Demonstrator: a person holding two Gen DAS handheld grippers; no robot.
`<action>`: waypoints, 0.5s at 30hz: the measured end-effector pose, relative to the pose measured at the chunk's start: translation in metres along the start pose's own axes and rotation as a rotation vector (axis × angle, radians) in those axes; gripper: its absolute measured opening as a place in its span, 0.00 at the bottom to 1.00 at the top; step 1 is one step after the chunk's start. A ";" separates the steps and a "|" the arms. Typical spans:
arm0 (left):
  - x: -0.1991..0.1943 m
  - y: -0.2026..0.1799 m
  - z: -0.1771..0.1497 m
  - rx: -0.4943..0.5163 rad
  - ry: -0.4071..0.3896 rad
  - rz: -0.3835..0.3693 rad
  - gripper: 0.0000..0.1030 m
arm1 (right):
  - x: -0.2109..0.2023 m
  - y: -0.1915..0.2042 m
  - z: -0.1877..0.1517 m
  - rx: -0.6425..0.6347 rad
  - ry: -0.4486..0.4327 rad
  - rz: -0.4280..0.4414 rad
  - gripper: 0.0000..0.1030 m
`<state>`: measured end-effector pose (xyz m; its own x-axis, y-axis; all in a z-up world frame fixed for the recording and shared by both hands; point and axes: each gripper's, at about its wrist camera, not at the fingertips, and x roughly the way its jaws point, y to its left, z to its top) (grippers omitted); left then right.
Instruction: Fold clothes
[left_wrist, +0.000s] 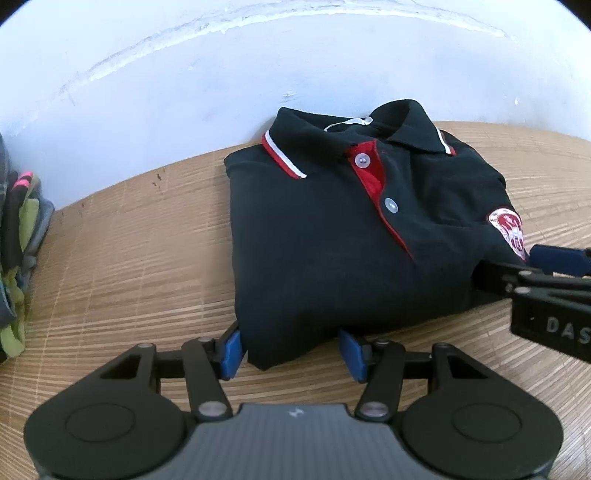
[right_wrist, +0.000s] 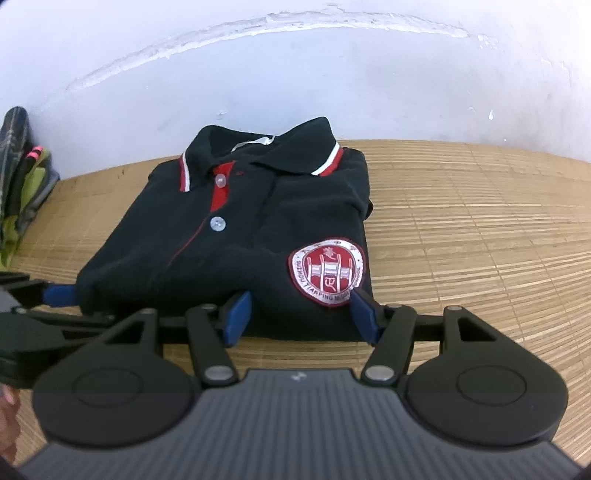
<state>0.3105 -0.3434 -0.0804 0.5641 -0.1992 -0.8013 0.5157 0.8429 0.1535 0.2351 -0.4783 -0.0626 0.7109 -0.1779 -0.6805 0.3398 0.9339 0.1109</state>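
A folded black polo shirt (left_wrist: 332, 229) with a red placket, a striped collar and a round red badge (right_wrist: 327, 273) lies flat on the bamboo mat, its collar at the wall. My left gripper (left_wrist: 291, 350) stands open at the shirt's near left corner. That corner lies between its blue pads (left_wrist: 231, 350), and the cloth is not bunched. My right gripper (right_wrist: 301, 319) stands open at the near right edge, just below the badge, and that edge runs between its jaws. Each gripper shows at the side of the other's view.
The bamboo mat (right_wrist: 480, 240) runs to a white wall (left_wrist: 184, 92) right behind the shirt. A pile of green, grey and pink clothes (left_wrist: 18, 240) leans on the wall at far left. Part of a hand (right_wrist: 7, 417) shows at the lower left.
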 end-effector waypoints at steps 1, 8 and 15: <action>-0.004 0.001 -0.003 0.000 -0.001 -0.001 0.55 | -0.004 0.000 -0.002 0.001 -0.014 0.003 0.60; -0.054 0.016 -0.028 -0.028 0.000 -0.060 0.55 | -0.069 0.003 -0.023 0.001 -0.087 0.015 0.60; -0.134 0.015 -0.074 -0.028 -0.037 -0.138 0.61 | -0.143 0.012 -0.057 0.031 -0.075 0.025 0.61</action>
<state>0.1952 -0.2675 -0.0137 0.5128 -0.3320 -0.7917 0.5719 0.8199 0.0266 0.1023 -0.4241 -0.0055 0.7629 -0.1784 -0.6214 0.3395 0.9285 0.1502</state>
